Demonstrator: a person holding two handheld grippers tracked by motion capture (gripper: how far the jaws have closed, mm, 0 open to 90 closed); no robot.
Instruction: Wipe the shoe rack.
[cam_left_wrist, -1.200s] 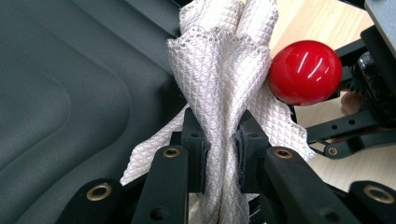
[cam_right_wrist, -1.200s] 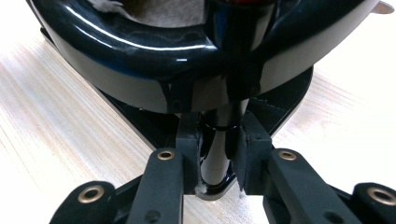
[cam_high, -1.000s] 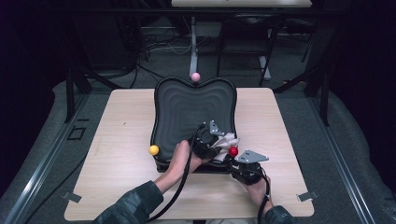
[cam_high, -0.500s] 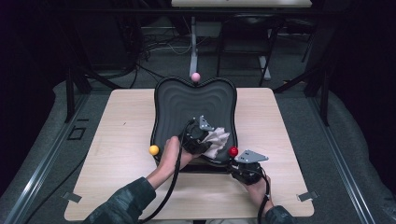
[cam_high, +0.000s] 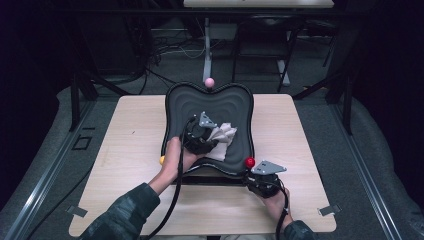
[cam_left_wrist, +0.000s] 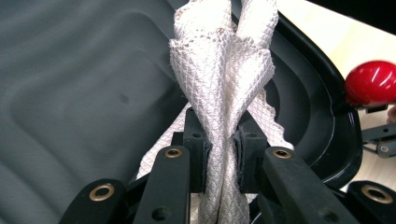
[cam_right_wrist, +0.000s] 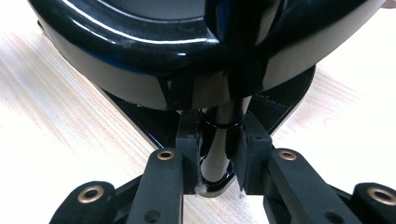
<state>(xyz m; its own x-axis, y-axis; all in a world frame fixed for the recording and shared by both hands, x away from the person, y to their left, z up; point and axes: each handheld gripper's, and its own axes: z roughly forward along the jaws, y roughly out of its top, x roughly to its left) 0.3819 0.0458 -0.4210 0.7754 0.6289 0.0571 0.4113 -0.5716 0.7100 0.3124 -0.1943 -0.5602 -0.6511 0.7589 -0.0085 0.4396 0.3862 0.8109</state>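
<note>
The left gripper (cam_high: 206, 131) has its jaws clenched on a white cloth (cam_left_wrist: 224, 70), whose quilted folds rise bunched straight out from between the pads. Beneath and beyond those jaws lies the black ridged tray (cam_high: 220, 102) on the table (cam_high: 130, 125). The right gripper (cam_right_wrist: 215, 140) grips what seems to be a slim post under the tray's near rim, though the close view makes this hard to judge. A red ball (cam_left_wrist: 371, 83) sits right of the left jaws, just outside the rim.
</note>
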